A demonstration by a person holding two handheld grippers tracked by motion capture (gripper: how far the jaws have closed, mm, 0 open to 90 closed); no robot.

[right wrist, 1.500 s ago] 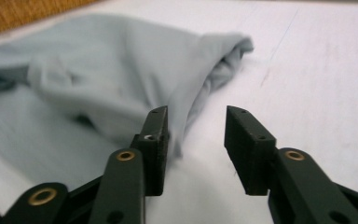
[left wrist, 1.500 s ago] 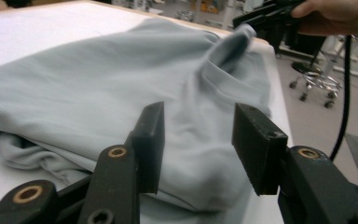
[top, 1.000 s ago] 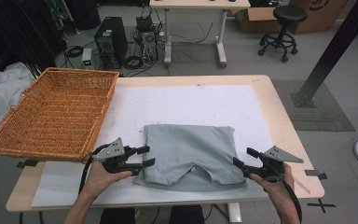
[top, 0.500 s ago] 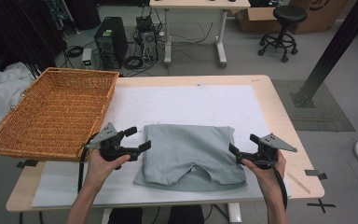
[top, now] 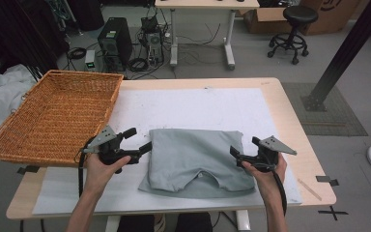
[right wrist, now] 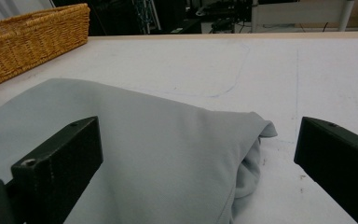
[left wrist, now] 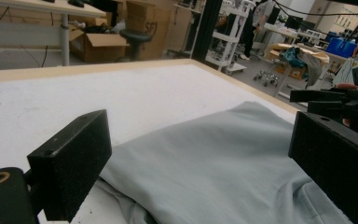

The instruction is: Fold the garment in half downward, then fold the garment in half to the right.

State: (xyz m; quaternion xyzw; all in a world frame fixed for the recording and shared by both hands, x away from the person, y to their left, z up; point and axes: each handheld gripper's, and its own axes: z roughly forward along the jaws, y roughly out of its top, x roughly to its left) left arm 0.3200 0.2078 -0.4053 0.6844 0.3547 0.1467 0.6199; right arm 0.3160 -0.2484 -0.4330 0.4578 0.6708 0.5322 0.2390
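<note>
Folded grey garment (left wrist: 223,158) cut off by the left gripper view's bottom edge, underside hidden.

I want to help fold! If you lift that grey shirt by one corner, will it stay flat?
Probably not. The shirt looks like soft cloth, with rounded folds at its edge, so it would likely droop. It seems light. Pushed, it would probably bunch up rather than slide.

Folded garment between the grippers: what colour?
Plain pale grey-green garment, clearest in the high view.

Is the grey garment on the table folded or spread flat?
Folded. The grey garment lies as a compact rectangle on the table, and the right gripper view shows doubled layers at its edge.
</note>
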